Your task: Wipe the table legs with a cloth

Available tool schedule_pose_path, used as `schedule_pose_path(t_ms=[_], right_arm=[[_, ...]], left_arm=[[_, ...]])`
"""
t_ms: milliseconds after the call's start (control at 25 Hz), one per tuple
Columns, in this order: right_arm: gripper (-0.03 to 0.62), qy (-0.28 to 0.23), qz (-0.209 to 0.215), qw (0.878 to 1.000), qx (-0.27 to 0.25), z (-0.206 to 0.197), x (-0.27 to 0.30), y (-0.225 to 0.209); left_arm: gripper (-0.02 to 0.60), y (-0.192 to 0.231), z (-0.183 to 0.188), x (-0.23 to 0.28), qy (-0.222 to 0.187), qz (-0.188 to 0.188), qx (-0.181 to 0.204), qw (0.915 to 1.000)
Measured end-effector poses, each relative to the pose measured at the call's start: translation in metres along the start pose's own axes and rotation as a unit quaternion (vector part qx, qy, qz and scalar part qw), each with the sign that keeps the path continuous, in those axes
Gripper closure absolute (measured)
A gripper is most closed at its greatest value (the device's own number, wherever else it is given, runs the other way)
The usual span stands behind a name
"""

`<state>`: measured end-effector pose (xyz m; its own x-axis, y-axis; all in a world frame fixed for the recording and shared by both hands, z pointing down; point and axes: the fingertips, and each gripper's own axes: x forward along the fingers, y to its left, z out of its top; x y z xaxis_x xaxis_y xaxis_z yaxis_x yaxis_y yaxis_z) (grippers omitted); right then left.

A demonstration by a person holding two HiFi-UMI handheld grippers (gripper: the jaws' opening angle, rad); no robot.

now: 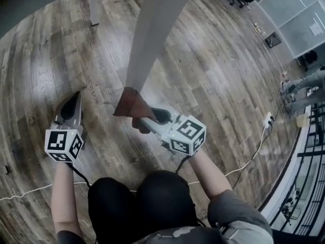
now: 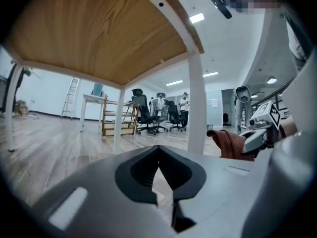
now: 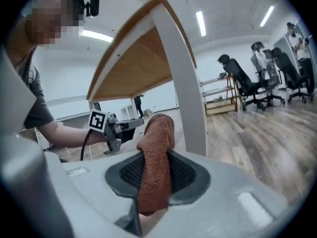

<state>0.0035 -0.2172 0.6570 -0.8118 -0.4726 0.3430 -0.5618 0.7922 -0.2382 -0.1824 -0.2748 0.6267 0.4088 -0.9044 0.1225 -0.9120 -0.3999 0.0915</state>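
Where the head view looks steeply down, a square-section leg (image 1: 147, 39), smooth and pale grey-white, runs to a floor (image 1: 218, 75) of weathered brown wood planks. A rust-brown cloth (image 1: 133, 104), folded to a rough triangle, sits at the near side of the leg's foot, held by the right gripper (image 1: 145, 117); whether cloth and leg touch cannot be told. The left gripper (image 1: 76, 98) hangs well to the left over bare planks. A thin white cable (image 1: 251, 159) curves over the floor at the right, and a second leg (image 1: 94, 6) stands far to the left.

From the left gripper view, its dark, ridged fingers (image 2: 138, 172) are clenched tip to tip with nothing in them. Above spreads the grained wooden underside of the worktop (image 2: 99, 29) in its white frame. Office chairs (image 2: 143, 115), a slatted wooden shelf (image 2: 119, 120) and a ladder (image 2: 71, 97) stand far off.

From the right gripper view, the cross-hatched black fingers (image 3: 188, 175) grasp the cloth, its nubby terry weave standing up in a rounded fold that covers part of the leg's left edge behind it. More chairs stand far to the right.
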Motion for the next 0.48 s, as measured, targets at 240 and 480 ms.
schedule_pose_path(t_ms=[240, 480], right_arm=[[0.505, -0.148, -0.038, 0.984, -0.088, 0.156, -0.067, 0.006], [0.505, -0.298, -0.083, 0.946, -0.096, 0.276, -0.118, 0.006]], left_arm=[[0.561, -0.071, 0.126, 0.005, -0.072, -0.067, 0.055, 0.9937], [0.561, -0.11, 0.218, 0.013, -0.149, -0.09, 0.078, 0.9816]])
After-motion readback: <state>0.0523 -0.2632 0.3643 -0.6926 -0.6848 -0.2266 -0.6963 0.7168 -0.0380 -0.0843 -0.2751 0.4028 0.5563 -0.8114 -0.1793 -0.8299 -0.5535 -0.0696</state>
